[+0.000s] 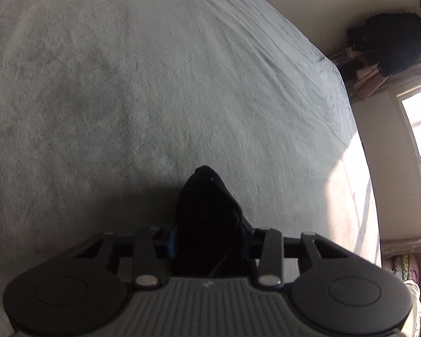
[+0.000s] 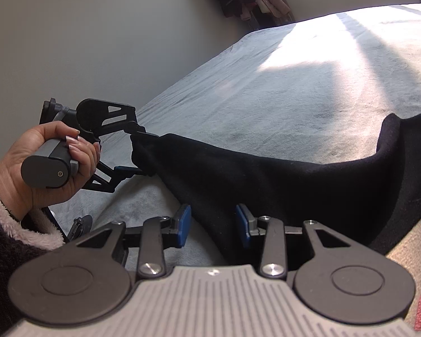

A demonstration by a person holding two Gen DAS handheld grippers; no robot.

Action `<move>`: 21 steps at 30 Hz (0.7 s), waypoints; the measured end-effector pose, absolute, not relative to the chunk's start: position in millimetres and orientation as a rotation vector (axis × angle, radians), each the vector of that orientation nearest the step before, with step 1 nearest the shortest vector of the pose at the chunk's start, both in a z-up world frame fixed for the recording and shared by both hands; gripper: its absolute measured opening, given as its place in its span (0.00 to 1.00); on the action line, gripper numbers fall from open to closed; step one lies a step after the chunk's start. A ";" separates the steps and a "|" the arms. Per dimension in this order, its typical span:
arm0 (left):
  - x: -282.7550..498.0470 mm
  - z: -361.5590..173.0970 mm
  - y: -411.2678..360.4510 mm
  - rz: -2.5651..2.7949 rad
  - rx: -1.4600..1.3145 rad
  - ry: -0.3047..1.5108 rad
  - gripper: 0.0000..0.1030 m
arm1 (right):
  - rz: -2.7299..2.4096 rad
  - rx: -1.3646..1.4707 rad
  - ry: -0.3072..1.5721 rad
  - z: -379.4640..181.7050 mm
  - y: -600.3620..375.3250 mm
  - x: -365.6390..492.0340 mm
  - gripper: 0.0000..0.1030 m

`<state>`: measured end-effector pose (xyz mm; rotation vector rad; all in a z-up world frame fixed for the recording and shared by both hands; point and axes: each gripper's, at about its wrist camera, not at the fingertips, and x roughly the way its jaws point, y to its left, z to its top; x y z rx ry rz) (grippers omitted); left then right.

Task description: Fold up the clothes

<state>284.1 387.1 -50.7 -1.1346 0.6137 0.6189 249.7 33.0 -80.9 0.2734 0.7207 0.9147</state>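
Left gripper (image 2: 139, 151) fingers pinch black garment (image 2: 266, 174) corner

A plain black garment (image 2: 280, 174) lies on a pale grey-green bedspread (image 2: 266, 84); blue pads (image 2: 183, 224).

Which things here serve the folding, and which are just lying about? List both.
For the job:
black garment, spread over the bed
left gripper, holding its corner
right gripper, jaws apart around the cloth
grey bed cover, the work surface

Lying about:
dark clothes piled beyond the bed
window
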 end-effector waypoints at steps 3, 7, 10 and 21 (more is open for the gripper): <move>283.1 -48.8 383.0 0.567 -1.141 0.567 0.15 | 0.915 0.274 0.721 -80.4 32.5 249.1 0.39; 279.3 -29.9 368.0 0.499 -1.017 0.404 0.14 | 0.916 0.275 0.721 -80.3 32.9 249.2 0.39; 276.6 -14.3 357.0 0.481 -0.901 0.288 0.15 | 0.916 0.275 0.721 -80.4 33.3 249.6 0.39; 265.5 26.7 336.8 0.604 -0.612 0.178 0.43 | 0.916 0.275 0.722 -80.8 33.7 250.0 0.39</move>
